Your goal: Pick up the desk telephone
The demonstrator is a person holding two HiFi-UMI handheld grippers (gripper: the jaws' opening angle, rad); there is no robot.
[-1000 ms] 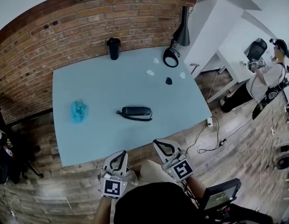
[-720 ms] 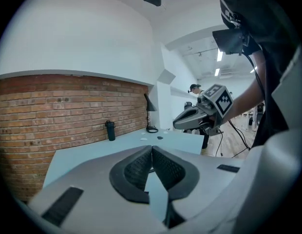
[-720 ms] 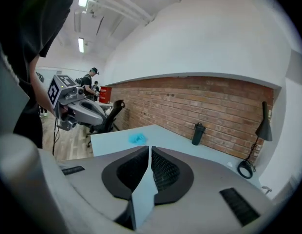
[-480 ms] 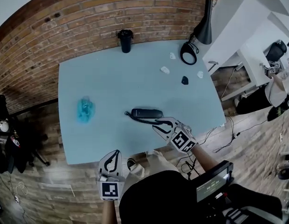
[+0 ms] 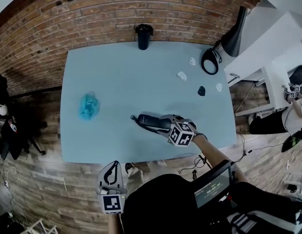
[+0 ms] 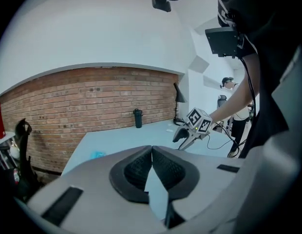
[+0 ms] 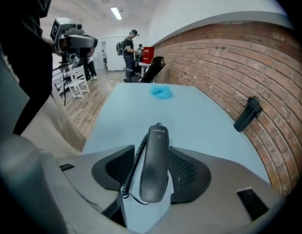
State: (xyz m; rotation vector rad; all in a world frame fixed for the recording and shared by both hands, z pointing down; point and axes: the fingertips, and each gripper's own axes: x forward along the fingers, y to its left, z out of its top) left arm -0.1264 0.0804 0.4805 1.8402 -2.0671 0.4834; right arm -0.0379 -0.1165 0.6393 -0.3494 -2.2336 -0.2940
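Grey left tool (image 5: 113, 165), right tool (image 5: 160, 123) with checkered cube (image 5: 180, 133), apparently black top (image 5: 160, 204)

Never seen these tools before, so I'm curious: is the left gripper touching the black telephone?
No, the left gripper hangs beyond the near edge of the table, over the wooden floor, well apart from the telephone.

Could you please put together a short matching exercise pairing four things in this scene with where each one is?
Things: 1 telephone; 2 black bottle; 3 blue wad; 4 left hand-held gripper.
Places: A at the table's far edge, by the brick wall; B short of the table's near edge, jaws together; C between the right hand-held gripper's open jaws; D alone on the table's left part.
Pairs: 1-C, 2-A, 3-D, 4-B.
The right hand-held gripper's jaws have just been opening, the telephone between them, not clamped.
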